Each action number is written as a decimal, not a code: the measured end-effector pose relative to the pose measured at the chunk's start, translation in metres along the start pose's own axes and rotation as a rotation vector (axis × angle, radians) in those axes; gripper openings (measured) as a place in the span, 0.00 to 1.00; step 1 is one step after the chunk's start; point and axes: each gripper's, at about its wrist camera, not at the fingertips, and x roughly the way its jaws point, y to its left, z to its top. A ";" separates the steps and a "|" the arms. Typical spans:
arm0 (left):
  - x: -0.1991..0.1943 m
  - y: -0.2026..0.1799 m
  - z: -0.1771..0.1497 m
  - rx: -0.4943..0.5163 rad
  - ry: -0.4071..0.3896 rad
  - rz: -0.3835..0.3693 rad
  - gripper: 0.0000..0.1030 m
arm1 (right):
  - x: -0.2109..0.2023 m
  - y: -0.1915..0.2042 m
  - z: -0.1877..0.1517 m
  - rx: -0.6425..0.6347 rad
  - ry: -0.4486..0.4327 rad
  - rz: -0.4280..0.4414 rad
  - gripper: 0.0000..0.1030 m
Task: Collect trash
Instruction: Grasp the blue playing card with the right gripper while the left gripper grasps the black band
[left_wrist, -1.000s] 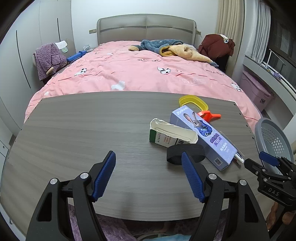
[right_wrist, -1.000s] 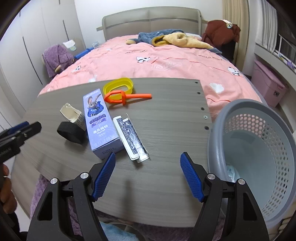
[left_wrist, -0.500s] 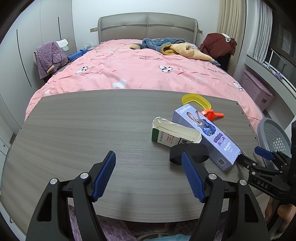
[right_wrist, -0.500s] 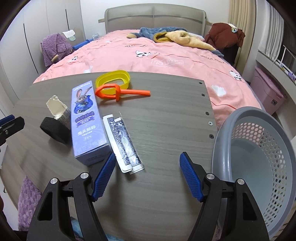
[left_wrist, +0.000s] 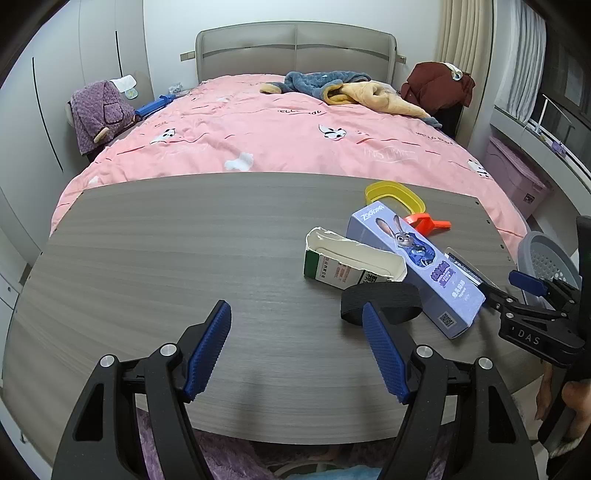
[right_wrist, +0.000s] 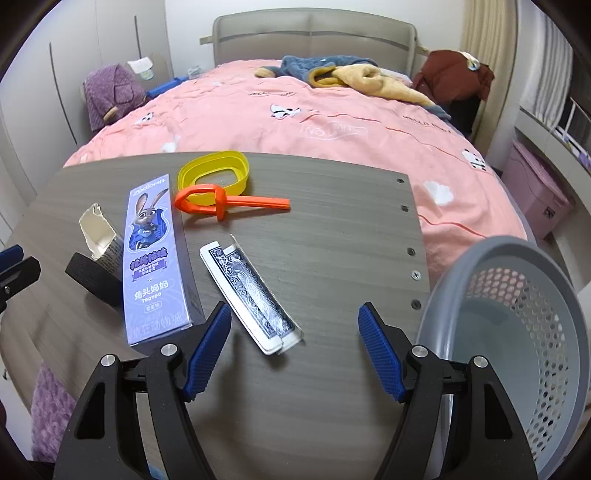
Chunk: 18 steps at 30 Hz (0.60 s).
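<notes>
On the grey wooden table (left_wrist: 166, 258) lie a torn white carton (left_wrist: 347, 264), a black band (left_wrist: 380, 301), a purple rabbit-print box (left_wrist: 417, 262), a playing-card pack (right_wrist: 251, 295), a yellow ring (right_wrist: 214, 173) and an orange clip (right_wrist: 221, 201). My left gripper (left_wrist: 297, 343) is open and empty, just short of the black band. My right gripper (right_wrist: 295, 343) is open and empty, its fingers either side of the card pack's near end, above the table. The grey mesh basket (right_wrist: 517, 332) stands beside the table at the right.
A pink-covered bed (left_wrist: 277, 136) with heaped clothes lies beyond the table. A purple garment hangs at the left, a lilac storage box (right_wrist: 535, 195) stands at the right. My right gripper shows in the left wrist view (left_wrist: 517, 291).
My right gripper has moved forward and left toward the card pack, which now sits between its fingers. My left gripper has edged slightly forward. Nothing on the table moved.
</notes>
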 end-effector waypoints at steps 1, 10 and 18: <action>0.000 0.000 0.000 0.001 0.000 0.000 0.69 | 0.002 0.002 0.001 -0.013 0.002 0.001 0.65; 0.001 0.000 0.000 0.000 0.008 0.007 0.68 | 0.014 0.013 0.010 -0.069 0.015 0.018 0.55; 0.003 -0.001 -0.001 0.000 0.013 0.006 0.69 | 0.021 0.020 0.017 -0.086 0.027 0.060 0.29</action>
